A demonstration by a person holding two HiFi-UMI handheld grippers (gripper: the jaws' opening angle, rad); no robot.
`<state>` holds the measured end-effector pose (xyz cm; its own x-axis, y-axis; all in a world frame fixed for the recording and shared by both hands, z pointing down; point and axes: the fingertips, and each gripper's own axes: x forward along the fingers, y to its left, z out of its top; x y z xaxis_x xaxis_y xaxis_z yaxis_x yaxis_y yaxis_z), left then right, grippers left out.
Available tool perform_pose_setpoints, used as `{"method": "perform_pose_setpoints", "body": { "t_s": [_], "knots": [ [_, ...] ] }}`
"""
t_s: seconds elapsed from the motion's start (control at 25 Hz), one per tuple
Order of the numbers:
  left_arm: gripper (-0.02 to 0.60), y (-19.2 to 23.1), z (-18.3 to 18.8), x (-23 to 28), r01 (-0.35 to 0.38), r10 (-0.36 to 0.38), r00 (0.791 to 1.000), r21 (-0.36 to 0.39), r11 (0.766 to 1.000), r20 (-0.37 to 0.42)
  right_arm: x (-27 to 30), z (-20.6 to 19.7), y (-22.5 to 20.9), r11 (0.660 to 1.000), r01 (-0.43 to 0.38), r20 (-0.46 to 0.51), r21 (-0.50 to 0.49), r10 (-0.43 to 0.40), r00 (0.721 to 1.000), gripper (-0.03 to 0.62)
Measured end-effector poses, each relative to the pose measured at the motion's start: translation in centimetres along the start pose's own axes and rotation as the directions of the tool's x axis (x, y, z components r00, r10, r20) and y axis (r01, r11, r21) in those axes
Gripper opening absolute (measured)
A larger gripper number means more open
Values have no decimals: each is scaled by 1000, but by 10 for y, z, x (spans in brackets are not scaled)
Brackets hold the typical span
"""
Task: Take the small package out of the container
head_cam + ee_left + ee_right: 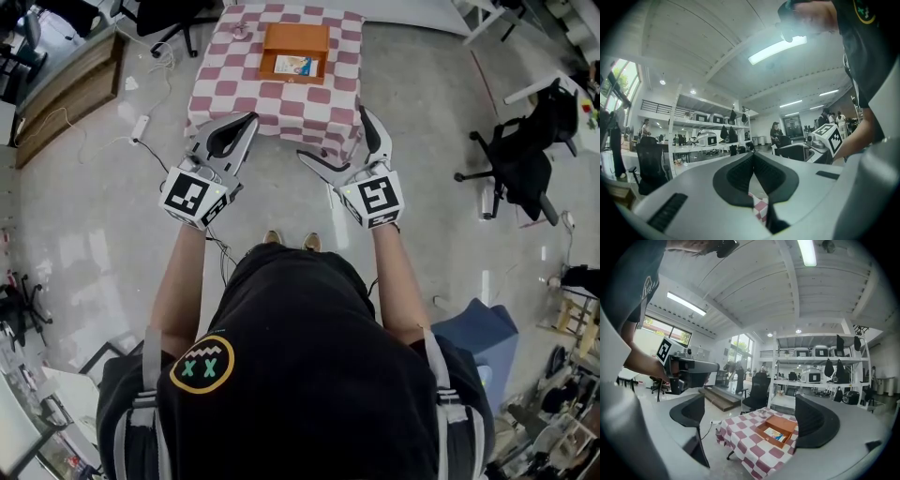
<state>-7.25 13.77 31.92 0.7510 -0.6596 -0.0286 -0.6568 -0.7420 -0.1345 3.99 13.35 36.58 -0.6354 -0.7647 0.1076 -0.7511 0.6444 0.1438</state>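
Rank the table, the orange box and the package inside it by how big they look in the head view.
1. table: clearly the largest.
2. box: stands on the table.
3. package: lies inside the box, smallest.
All three sit about equally far from the camera, so the order is safe.

Left tool (249,122) pinched; right tool (332,133) splayed

Black T-shirt (309,356) (yellow-ringed emblem (202,364), crossed eyes)
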Motion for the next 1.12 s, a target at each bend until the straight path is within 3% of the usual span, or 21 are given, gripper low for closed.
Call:
{"method": "perform_pose_setpoints", "body": {
  "t_s": [0.64,1.12],
  "knots": [
    [17,-41,1,31,-38,39,999,13,999,-23,-33,-18,-26,999,-45,13,9,45,999,594],
    [17,-8,-22,73,-15,15,1000,-4,1000,-23,6,-35,-62,1000,-24,-10,-6,24,1000,593]
  ]
}}
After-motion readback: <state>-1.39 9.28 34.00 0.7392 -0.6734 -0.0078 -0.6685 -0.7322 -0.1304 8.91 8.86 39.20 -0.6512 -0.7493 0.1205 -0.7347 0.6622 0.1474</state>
